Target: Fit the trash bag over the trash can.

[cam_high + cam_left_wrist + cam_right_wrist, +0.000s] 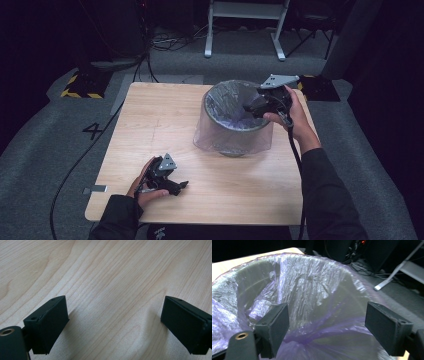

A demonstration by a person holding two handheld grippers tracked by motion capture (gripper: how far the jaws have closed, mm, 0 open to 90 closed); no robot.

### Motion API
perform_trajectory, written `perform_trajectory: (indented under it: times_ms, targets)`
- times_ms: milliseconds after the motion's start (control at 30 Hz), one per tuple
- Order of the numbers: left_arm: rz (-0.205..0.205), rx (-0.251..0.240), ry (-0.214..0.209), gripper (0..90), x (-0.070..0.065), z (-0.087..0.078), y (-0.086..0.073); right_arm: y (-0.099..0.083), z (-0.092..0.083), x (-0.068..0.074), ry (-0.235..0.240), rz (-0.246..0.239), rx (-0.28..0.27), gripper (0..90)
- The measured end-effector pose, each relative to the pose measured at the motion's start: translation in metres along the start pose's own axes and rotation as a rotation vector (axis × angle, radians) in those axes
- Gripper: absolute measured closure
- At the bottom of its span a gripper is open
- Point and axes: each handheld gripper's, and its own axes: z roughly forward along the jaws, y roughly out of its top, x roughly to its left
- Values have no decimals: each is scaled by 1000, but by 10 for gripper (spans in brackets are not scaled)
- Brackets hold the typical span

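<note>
Bin (235,131) near table's (150,120) far right corner — liner (312,290) fitted over rim; right gripper (252,107) wide inside, left gripper (181,187) wide, idle — smoothing likely left.

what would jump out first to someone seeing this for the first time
The bin, lined with a shiny, pale purple plastic bag, stands right of centre on the wooden table. The right hand-held gripper hovers open over the bin's rim, its jaws pointing into the bag. The left hand-held gripper sits open, low over bare wood at the near left.
</note>
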Motion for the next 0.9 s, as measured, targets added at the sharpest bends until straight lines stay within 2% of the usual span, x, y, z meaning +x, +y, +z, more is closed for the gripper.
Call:
perform_trajectory:
  times_ms: [100,233,367,567,700,900]
  targets:
    - [2,1,0,70,0,0,0,0,5,0,5,6,6,196]
    - [-1,1,0,70,0,0,0,0,10,1,23,-4,17,196]
    - [0,0,0,70,0,0,0,-1,15,6,33,-38,56,196]
    - [0,0,0,70,0,0,0,-4,19,6,62,-40,76,200]
    - [1,0,0,70,0,0,0,-6,25,8,61,-60,121,194]
    - [1,0,0,70,0,0,0,-8,29,6,51,-41,162,198]
